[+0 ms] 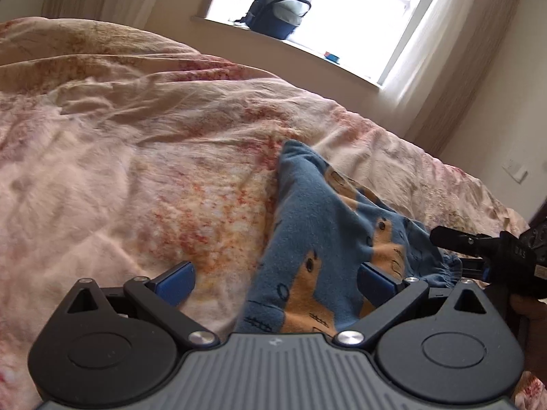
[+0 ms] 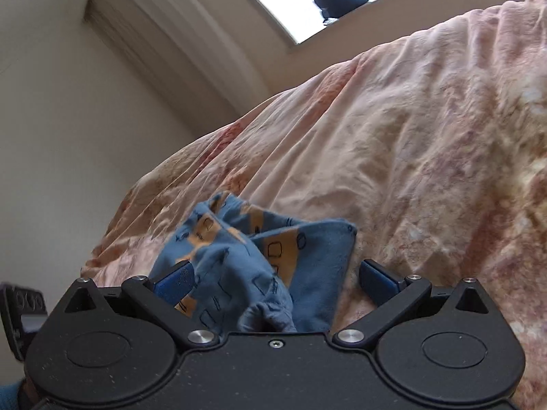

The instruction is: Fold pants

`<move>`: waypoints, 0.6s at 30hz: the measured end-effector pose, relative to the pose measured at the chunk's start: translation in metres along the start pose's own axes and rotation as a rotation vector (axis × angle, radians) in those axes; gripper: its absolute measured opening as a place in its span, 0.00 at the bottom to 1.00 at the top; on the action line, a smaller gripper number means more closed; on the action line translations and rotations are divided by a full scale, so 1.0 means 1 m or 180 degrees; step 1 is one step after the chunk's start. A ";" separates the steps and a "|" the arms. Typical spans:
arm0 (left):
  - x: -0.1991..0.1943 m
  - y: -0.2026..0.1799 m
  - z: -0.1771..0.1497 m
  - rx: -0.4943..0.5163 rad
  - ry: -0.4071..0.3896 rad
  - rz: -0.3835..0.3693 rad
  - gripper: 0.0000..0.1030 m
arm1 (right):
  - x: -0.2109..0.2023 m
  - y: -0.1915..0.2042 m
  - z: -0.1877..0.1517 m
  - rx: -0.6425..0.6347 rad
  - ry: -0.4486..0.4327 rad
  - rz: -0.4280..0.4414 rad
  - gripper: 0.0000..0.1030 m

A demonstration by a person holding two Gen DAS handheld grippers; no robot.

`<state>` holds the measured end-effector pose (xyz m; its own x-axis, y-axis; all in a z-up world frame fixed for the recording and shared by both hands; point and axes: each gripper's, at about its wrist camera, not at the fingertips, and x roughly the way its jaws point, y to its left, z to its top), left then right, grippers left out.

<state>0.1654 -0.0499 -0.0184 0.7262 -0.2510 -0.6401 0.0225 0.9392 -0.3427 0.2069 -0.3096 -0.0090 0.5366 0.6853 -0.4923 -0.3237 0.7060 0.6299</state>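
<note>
Small blue pants (image 1: 318, 239) with orange animal prints lie bunched on the pink floral bed cover (image 1: 154, 157). In the left wrist view my left gripper (image 1: 277, 282) is open, its blue pads wide apart, the right pad over the pants' near part. The right gripper (image 1: 478, 249) shows at the right edge by the elastic waistband. In the right wrist view my right gripper (image 2: 277, 282) is open around the crumpled pants (image 2: 253, 259), with the gathered waistband lying between the jaws close to the body.
The bed cover (image 2: 427, 136) is wrinkled and fills most of both views. A dark backpack (image 1: 280, 7) stands on the windowsill behind the bed. Curtains hang beside the window. A wall (image 2: 51, 119) lies left of the bed in the right wrist view.
</note>
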 end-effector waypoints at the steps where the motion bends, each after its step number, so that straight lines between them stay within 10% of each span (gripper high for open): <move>1: 0.001 -0.001 0.000 0.0034 0.0023 -0.0050 1.00 | 0.000 0.000 -0.001 0.0002 -0.0022 0.0017 1.00; 7: 0.000 -0.005 0.003 0.0072 0.0180 -0.0367 1.00 | -0.006 -0.002 -0.004 0.0078 -0.0081 0.0186 0.98; 18: -0.007 0.007 0.011 -0.0124 0.0337 -0.0183 0.54 | -0.024 0.003 -0.019 0.0086 -0.0164 -0.0154 0.38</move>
<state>0.1676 -0.0390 -0.0087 0.6477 -0.3295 -0.6870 0.0338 0.9132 -0.4061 0.1785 -0.3204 -0.0070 0.5908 0.6399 -0.4914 -0.2756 0.7325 0.6225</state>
